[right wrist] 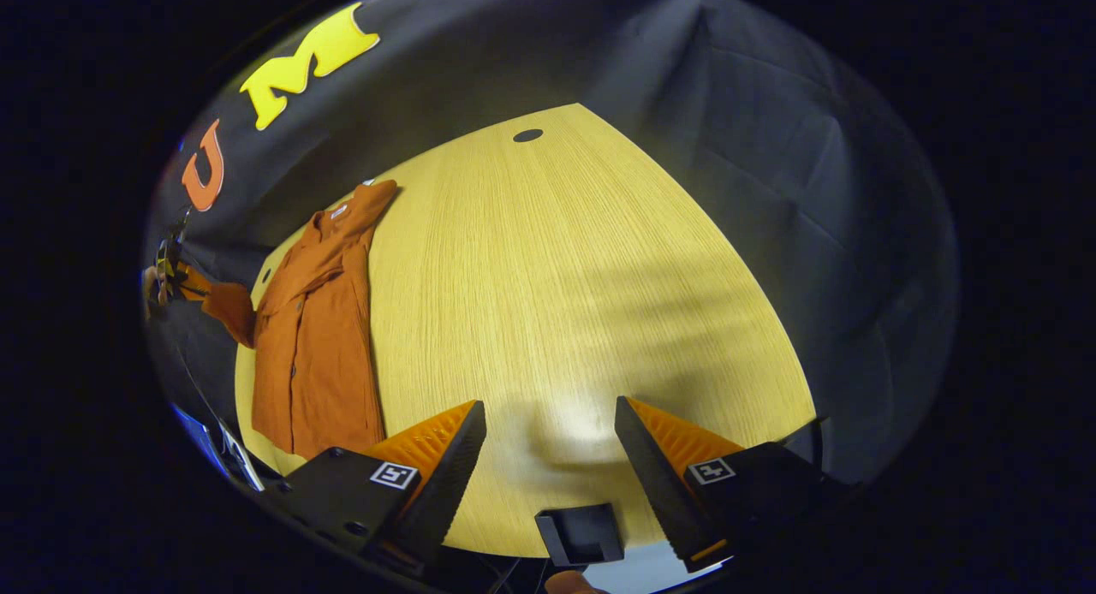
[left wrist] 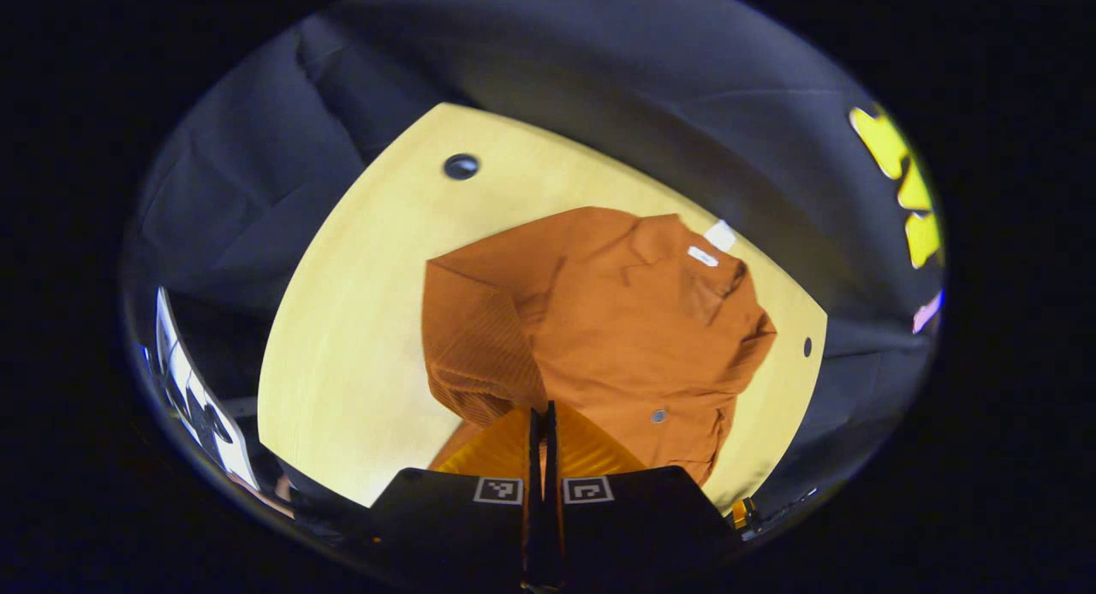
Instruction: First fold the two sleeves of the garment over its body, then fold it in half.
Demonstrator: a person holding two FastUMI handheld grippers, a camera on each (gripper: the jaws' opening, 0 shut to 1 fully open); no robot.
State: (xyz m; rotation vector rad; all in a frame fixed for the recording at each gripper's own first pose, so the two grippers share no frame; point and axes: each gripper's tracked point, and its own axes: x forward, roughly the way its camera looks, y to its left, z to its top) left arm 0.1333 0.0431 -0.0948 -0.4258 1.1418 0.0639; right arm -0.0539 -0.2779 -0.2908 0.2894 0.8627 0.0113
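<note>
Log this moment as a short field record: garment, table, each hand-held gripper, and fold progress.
garment: orange button-up shirt, lying on the table, collar at the far end
table: light wooden top with dark round holes
left sleeve: lifted off the table edge toward the left hand-held gripper, seen in the right gripper view
left hand-held gripper: fingers closed together; cloth between them cannot be confirmed
right hand-held gripper: open, above bare table, apart from the shirt
fold progress: half fold not yet done
</note>
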